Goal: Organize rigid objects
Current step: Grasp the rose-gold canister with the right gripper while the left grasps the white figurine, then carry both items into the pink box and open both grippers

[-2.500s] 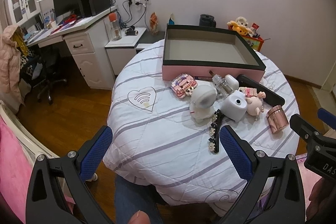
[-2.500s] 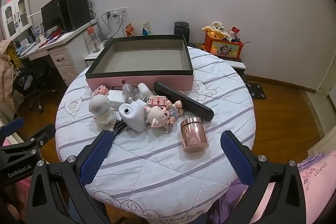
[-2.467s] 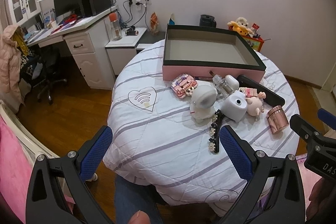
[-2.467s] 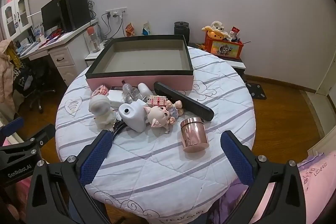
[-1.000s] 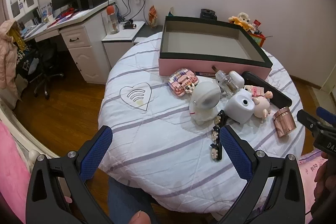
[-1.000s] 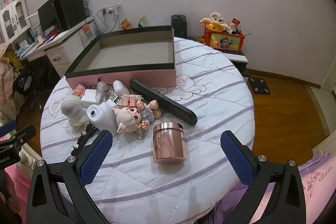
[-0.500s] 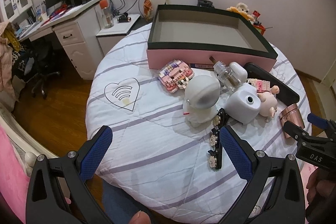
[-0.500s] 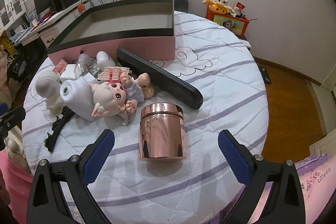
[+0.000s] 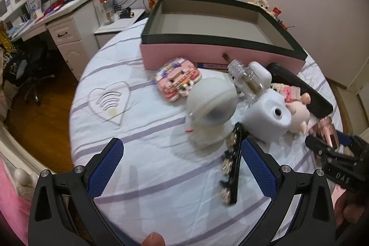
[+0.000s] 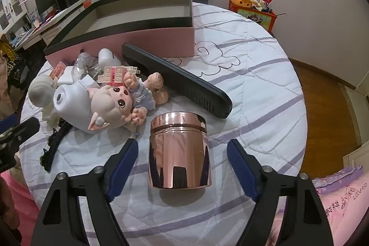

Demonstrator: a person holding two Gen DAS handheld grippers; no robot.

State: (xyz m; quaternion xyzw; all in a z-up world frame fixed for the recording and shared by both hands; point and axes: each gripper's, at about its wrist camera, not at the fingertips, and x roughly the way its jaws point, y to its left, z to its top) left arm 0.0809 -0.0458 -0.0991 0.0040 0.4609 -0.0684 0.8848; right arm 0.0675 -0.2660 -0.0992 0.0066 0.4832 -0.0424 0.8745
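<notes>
Left wrist view: the left tongs (image 9: 182, 160) were wide open and held nothing, hanging over the near part of the counter (image 9: 147, 167). The black clip (image 9: 231, 167) lay just beside the right finger, its long axis running near to far. Beyond it stood the white figure (image 9: 211, 105) and the white camera (image 9: 268, 115), with the pink box (image 9: 221, 54) at the far side, its inside bare. The right tongs (image 9: 332, 149) showed at the right edge, around the tin (image 9: 324, 128). Compared with the frame half a second earlier, the objects stood larger and nearer, so this gripper had advanced over the counter.

Right wrist view: the right tongs (image 10: 183, 165) were open wide and gripped nothing. The tin (image 10: 180, 151) stood upright, dead ahead and between the two fingers (image 10: 124, 163), with a gap on each side. Its axis was vertical, so a squeeze across its round wall appears to be the coming move. The right hand was plainly the nearer one. The doll (image 10: 115, 103) lay to the far left of the tin, the remote (image 10: 175, 77) beyond it, and the box (image 10: 129, 38) farther still. Half a second earlier the tin stood ahead of the fingertips; now the fingers flanked it.
</notes>
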